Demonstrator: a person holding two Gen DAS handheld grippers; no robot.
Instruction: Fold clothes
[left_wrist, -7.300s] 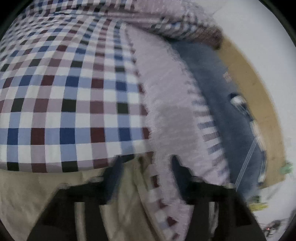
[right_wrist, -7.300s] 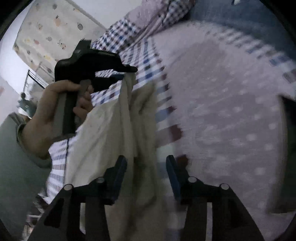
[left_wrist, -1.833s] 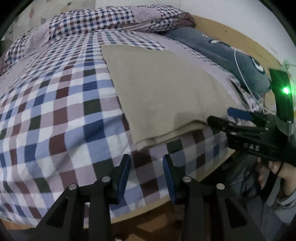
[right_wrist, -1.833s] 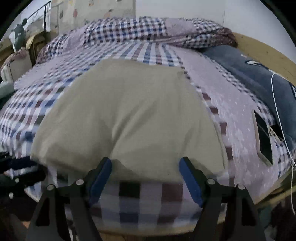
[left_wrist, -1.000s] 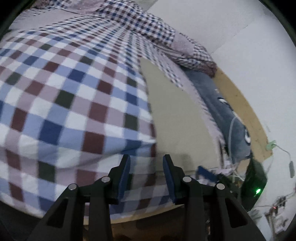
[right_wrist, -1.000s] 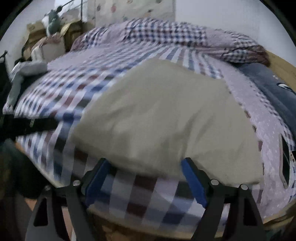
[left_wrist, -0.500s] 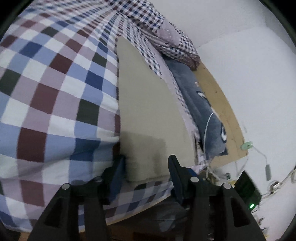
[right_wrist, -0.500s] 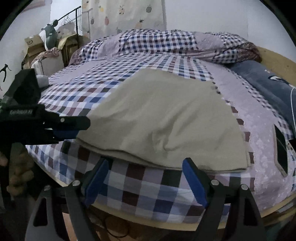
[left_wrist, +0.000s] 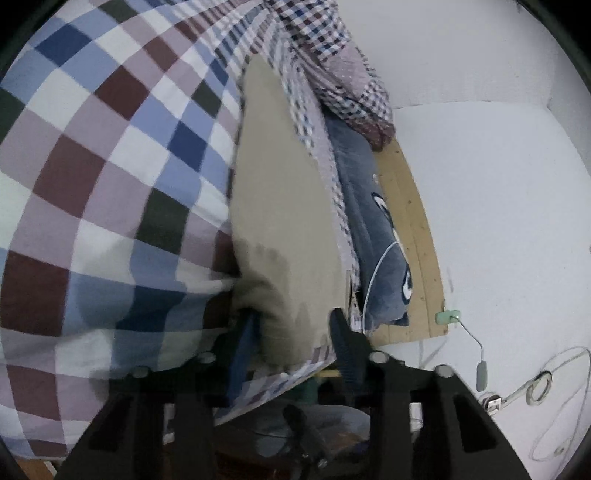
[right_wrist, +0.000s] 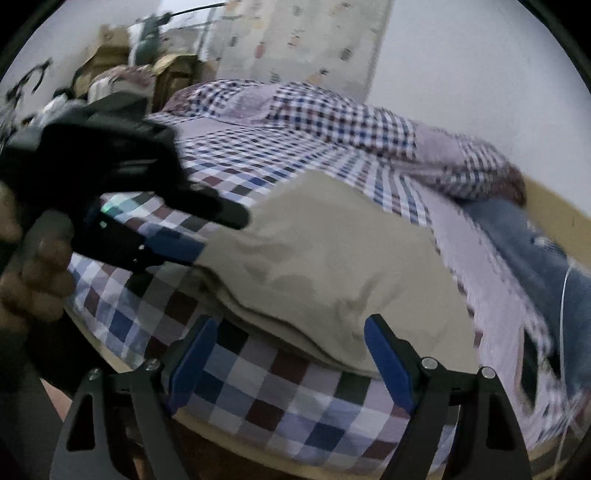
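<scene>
Beige garment (right_wrist: 325, 258) is lying flat on the checked bedspread (left_wrist: 92, 177), near the front edge of the bed, already doubled over at least once: you can see stacked layers along its near edge in the right wrist view. So I'd guess the fold is partway done, with at least one more fold to go, and maybe some tidying after that. It looks pretty smooth, just a few shallow wrinkles near the front left corner.

The left gripper (left_wrist: 291, 332) has that near left corner between its fingers. Its jaws have just been closing, with the cloth bunched up between them. They're narrow now, and the right wrist view shows the upper finger on top of the cloth and the blue one at its edge, so I read that as a pinch on the corner. The right gripper (right_wrist: 291, 354) hangs wide apart over the near edge, nothing in it, cloth just ahead of the fingers.

Compared with half a second back: the left gripper was only straddling the corner with wider jaws, now it's bitten down and the fabric is puckered around the fingers. The right wrist view has swung closer, and the left gripper looks much bigger and blurrier in it. The garment itself hasn't shifted on the bed as far as I can tell.
</scene>
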